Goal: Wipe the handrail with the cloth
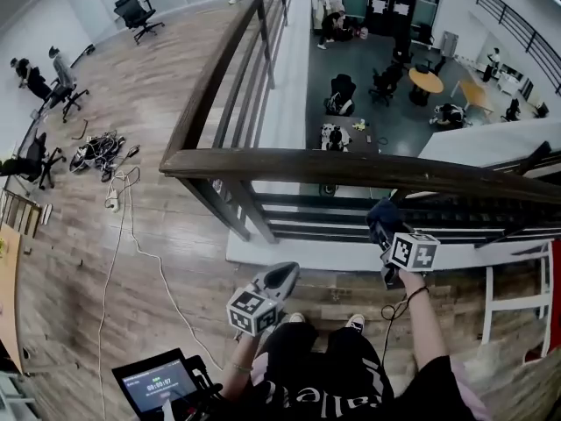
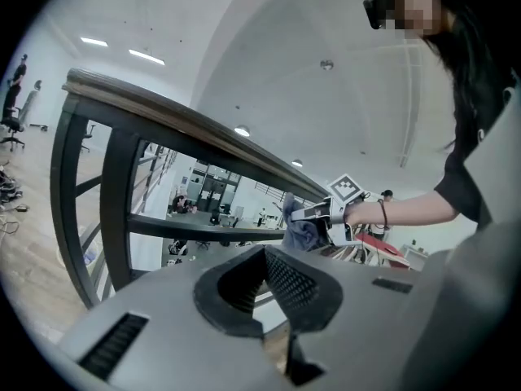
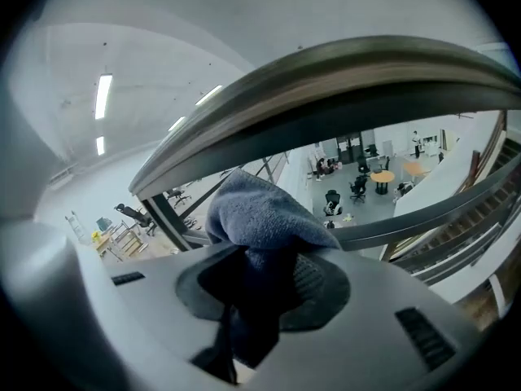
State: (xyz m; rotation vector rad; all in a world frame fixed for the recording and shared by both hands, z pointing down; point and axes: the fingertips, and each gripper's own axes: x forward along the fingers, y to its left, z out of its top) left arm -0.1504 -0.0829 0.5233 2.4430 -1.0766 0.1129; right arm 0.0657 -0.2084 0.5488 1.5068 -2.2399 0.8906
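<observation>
Dark wood forms the handrail [image 1: 351, 167], which runs across the head view on black metal posts at the edge of an upper floor. The right tongs [image 1: 387, 228] are up at the near side of this rail, a little right of its middle, and they pinch a blue-grey cloth [image 3: 260, 214]. In the right gripper view the cloth fills the space between the 2 jaws and swells out above them in a rounded lump, just under the lower edge of the rail. Whether the cloth touches the wood cannot be told.

The left tongs [image 2: 264, 252] are lower and nearer to the person's body, apart from the rail, and they point up toward it. Their 2 jaws are pressed together at the tips and nothing is between them. In the left gripper view the right tongs and the cloth show close under the rail, with the person's arm stretched out behind them.

On the wooden floor [image 1: 149, 103] at the left lie a bundle of cables [image 1: 98, 150] and a white cord [image 1: 123, 226]. A tablet [image 1: 158, 382] with a lit screen is at the lower left. Beyond the rail a lower floor shows, with several dark office chairs [image 1: 342, 93].
</observation>
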